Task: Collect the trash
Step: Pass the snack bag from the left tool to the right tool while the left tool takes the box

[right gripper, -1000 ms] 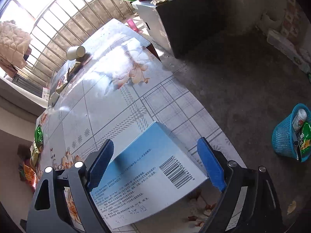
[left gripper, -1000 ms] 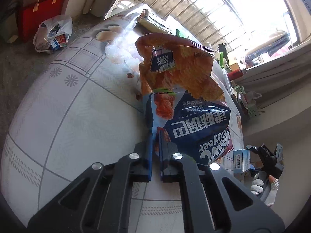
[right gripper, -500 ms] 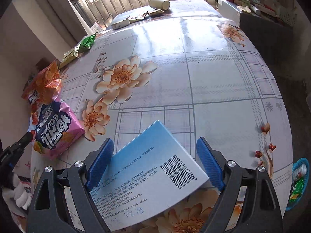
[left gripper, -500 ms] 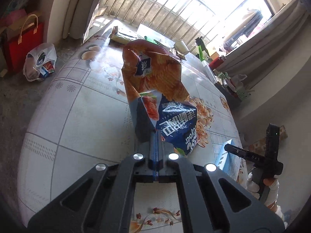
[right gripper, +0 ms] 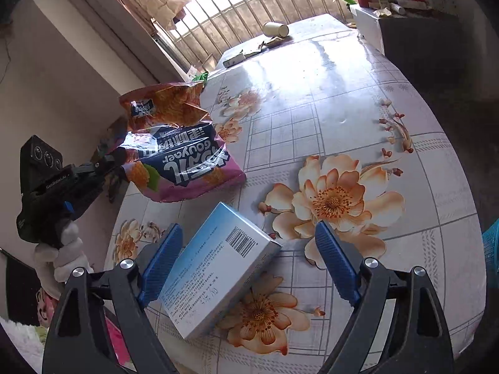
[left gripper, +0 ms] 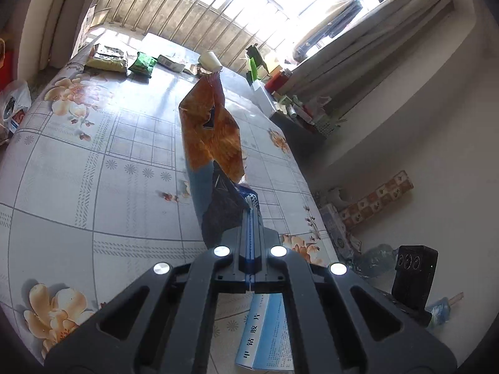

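Observation:
My left gripper [left gripper: 252, 215] is shut on two empty snack bags, an orange one [left gripper: 212, 131] and a blue and pink one [left gripper: 223, 215], and holds them above the flowered table [left gripper: 93, 162]. The right wrist view shows the left gripper [right gripper: 103, 163] pinching those bags [right gripper: 184, 159] at the table's left edge. My right gripper [right gripper: 249, 255] is open, its fingers on either side of a light blue box [right gripper: 218, 271] that lies on the table. The box also shows in the left wrist view [left gripper: 265, 333].
A paper cup [left gripper: 210, 60], green and yellow wrappers [left gripper: 142, 64] and a small carton lie at the table's far end. A cluttered dark cabinet [right gripper: 414, 34] stands to the right. A blue basket [right gripper: 491, 243] shows at the right edge. Bottles lie on the floor [left gripper: 374, 258].
My left gripper has lifted and turned the two bags edge-on and moved towards the table's corner. My right gripper has stayed open around the blue box while the view swung.

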`<state>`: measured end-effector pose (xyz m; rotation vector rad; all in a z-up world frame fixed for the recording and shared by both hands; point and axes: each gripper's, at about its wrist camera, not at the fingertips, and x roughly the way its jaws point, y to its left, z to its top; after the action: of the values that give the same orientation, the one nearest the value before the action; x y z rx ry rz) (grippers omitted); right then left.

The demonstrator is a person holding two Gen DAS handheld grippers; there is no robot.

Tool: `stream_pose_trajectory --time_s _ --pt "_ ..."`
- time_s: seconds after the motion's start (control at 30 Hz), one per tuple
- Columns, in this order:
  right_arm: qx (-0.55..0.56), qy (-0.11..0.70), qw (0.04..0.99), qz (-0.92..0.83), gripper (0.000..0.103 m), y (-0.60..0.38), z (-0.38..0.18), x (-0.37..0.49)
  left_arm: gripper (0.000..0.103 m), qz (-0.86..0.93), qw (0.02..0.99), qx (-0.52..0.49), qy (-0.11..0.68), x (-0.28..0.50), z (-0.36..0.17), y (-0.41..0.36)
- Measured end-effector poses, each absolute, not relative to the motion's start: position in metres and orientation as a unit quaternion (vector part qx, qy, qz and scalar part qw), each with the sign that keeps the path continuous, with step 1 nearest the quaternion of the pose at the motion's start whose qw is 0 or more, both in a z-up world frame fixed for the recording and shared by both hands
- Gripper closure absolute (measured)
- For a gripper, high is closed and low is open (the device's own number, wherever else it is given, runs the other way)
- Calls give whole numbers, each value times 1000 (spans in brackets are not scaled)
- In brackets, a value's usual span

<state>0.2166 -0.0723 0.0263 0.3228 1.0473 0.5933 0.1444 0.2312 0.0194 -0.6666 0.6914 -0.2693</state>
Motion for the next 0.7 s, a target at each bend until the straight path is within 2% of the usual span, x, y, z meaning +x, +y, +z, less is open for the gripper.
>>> stream_pose_trajectory --time_s 0.23,0.47,0.57,0.7 --pt "298 432 824 215 19 -176 33 194 103 -253 868 -323 279 145 72 172" --pt "349 408 824 180 19 -215 24 176 103 -383 824 -330 258 134 85 116" --pt "360 396 829 163 19 -234 26 170 103 -402 807 -315 296 133 64 91" --pt "357 399 832 143 19 -245 19 165 101 -355 807 -269 387 135 7 73"
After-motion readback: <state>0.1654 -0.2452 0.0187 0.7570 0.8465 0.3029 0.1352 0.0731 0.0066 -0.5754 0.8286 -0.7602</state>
